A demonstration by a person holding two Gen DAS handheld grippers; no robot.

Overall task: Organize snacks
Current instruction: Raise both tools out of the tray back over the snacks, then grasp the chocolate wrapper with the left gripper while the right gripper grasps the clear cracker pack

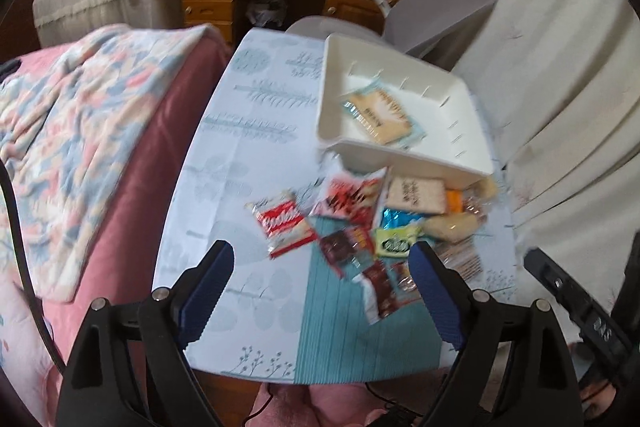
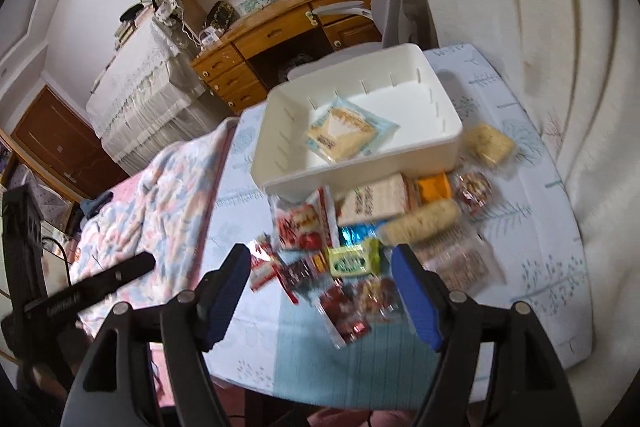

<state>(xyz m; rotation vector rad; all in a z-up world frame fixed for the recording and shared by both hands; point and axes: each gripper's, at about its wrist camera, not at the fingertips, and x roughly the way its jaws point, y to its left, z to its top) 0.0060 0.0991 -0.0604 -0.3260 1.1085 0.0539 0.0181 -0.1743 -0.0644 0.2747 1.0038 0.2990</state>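
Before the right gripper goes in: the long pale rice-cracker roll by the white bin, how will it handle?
The rice-cracker roll is cylindrical and lies on its side, so a push would probably roll it. Its clear wrapper looks glossy, likely slippery under the fingers. The stacked crackers inside probably crack if squeezed hard.

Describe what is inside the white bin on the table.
Inside the white bin lies one flat snack packet, tan with pale blue edges. The rest of its floor looks bare; the near wall hides a strip.

A leaf-patterned tablecloth (image 2: 536, 227) covers the table, bearing a white bin (image 2: 404, 163) and scattered snack packets (image 2: 352, 259).
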